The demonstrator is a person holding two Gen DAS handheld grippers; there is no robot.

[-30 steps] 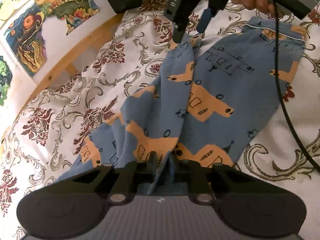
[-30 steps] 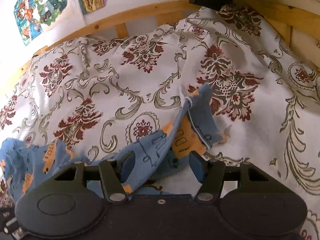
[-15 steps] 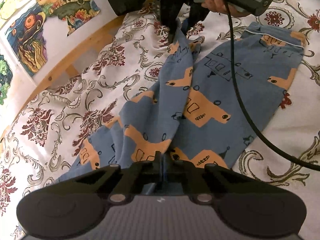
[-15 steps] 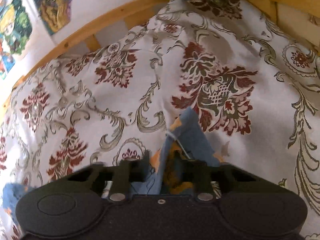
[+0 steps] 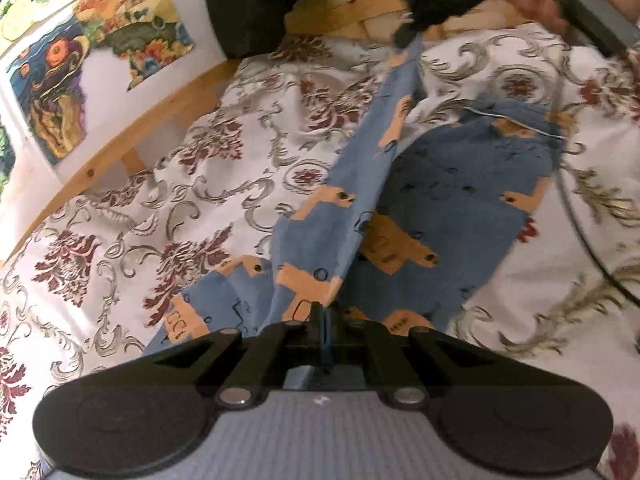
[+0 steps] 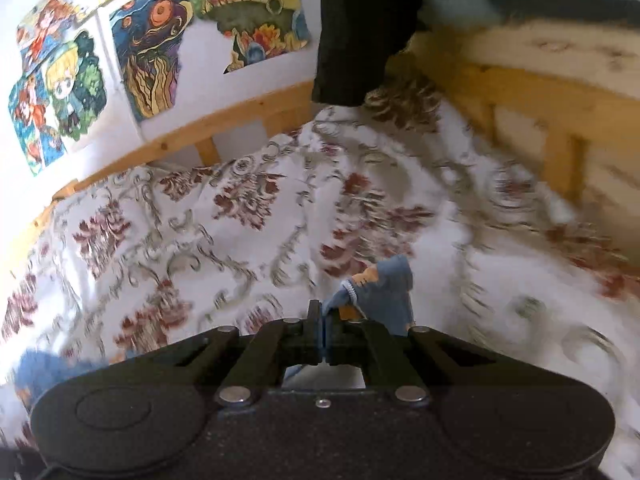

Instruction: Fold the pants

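Blue cotton pants (image 5: 448, 200) printed with orange dogs lie on a floral bedspread (image 5: 168, 216), one half flat on the cover and the other half drawn up into a taut ridge that runs between the two grippers. The left gripper (image 5: 323, 320) is clamped tight on the near end of that ridge — its fingers meet with only the cloth between them. At the far end, in the left wrist view, the right gripper (image 5: 404, 34) pinches the other end of the fabric above the bed; a hand (image 5: 536, 4) holds its handle and a black cable (image 5: 576, 220) trails down the right side. From the right wrist view, the right gripper's jaws are pressed together on a corner of the pants — a small blue flap sticks out just past the fingertips. A wooden bed rail (image 6: 240, 120) and colourful posters (image 6: 156, 44) stand behind.
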